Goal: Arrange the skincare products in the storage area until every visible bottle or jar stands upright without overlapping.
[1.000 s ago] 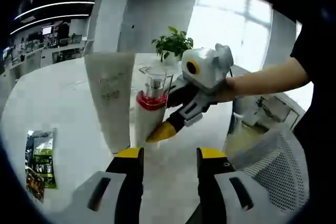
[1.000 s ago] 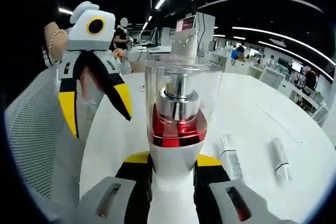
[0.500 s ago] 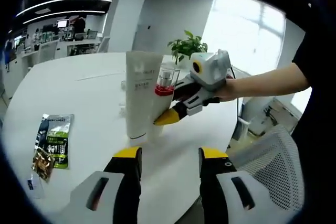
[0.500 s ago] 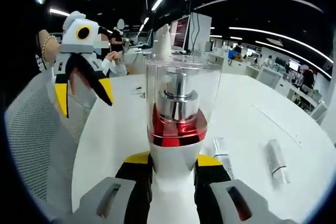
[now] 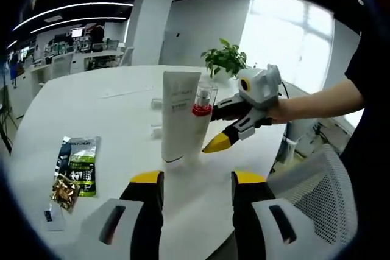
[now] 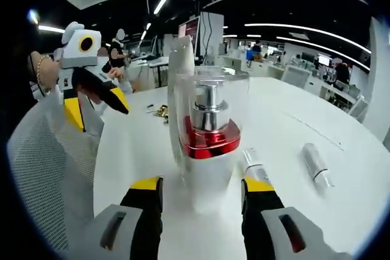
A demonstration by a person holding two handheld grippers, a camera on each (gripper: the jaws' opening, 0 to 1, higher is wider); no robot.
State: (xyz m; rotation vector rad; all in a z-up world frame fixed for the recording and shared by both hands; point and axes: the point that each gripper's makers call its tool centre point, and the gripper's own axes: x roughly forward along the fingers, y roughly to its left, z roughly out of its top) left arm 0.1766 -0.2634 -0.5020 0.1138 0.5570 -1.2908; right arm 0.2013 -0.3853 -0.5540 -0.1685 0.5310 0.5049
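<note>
Standing upright on your white table [image 5: 109, 108] you've got 1 pump bottle [image 6: 210, 144] right beside 1 white tube [image 5: 180, 117]. 2 small tubes [image 6: 317, 165] lie flat nearby. Your right gripper [image 6: 203, 188] sits spread wide around the bottle, not touching; left gripper [image 5: 192, 181] is spread too, holding nothing.

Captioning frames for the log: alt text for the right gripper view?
A pump bottle with a red collar stands upright on the white table between the open right tool, beside a tall white tube. Two small tubes lie flat; the left tool hovers left.
</note>
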